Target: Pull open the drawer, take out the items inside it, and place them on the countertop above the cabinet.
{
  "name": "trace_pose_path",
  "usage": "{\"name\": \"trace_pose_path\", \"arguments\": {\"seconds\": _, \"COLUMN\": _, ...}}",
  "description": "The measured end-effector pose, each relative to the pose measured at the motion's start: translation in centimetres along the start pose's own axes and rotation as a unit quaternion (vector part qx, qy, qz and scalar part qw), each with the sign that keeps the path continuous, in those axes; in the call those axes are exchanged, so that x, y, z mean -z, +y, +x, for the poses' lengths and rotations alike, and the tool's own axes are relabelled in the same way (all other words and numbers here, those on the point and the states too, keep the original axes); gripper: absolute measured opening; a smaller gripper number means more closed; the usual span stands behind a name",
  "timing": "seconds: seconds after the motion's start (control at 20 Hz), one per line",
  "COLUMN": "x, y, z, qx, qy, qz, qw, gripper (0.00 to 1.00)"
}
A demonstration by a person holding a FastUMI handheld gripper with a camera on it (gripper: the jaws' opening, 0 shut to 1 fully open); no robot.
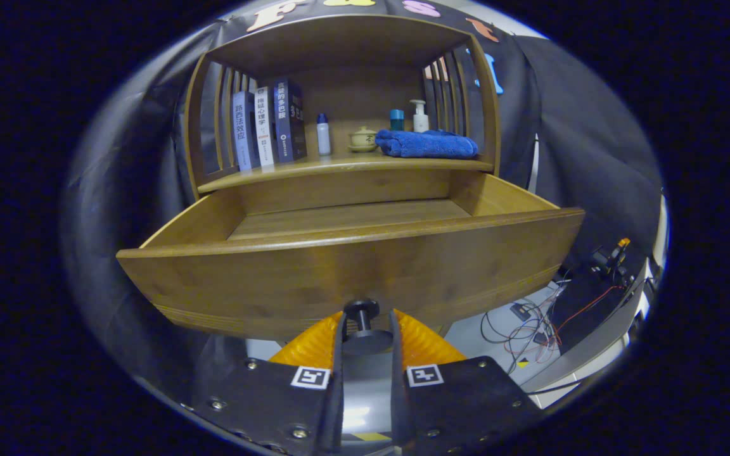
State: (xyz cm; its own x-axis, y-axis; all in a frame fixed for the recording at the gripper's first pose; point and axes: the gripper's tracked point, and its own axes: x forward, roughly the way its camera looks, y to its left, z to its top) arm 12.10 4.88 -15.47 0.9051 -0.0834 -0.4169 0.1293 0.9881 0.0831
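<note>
Wooden cabinet countertop [339,166] has three upright books [268,125] at one end, then a small white bottle [323,134], a lidded ceramic cup [362,139], and a folded blue towel [426,144] with two bottles behind it.

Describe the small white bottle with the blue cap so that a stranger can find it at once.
Start at the wooden cabinet and the countertop above its open drawer, whose knob sits between the gripper jaws. The bottle stands alone just right of the upright books. Unlike the pump bottle behind the blue towel, it is slim and plain-capped.
</note>
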Motion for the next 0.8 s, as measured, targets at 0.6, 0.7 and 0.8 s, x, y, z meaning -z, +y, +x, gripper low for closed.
{"name": "trace_pose_path", "arguments": {"seconds": 0.6, "x": -6.0, "y": 1.2, "z": -3.4, "qx": -0.027, "qy": -0.105, "qz": 0.026, "qw": 0.994, "gripper": 0.47}}
{"name": "trace_pose_path", "arguments": {"seconds": 0.7, "x": -9.7, "y": 1.0, "z": -5.3, "qx": -0.017, "qy": -0.143, "qz": 0.031, "qw": 0.989, "gripper": 0.47}}
{"name": "trace_pose_path", "arguments": {"seconds": 0.8, "x": -13.0, "y": 0.9, "z": -5.1, "qx": -0.005, "qy": -0.137, "qz": 0.015, "qw": 0.991, "gripper": 0.47}}
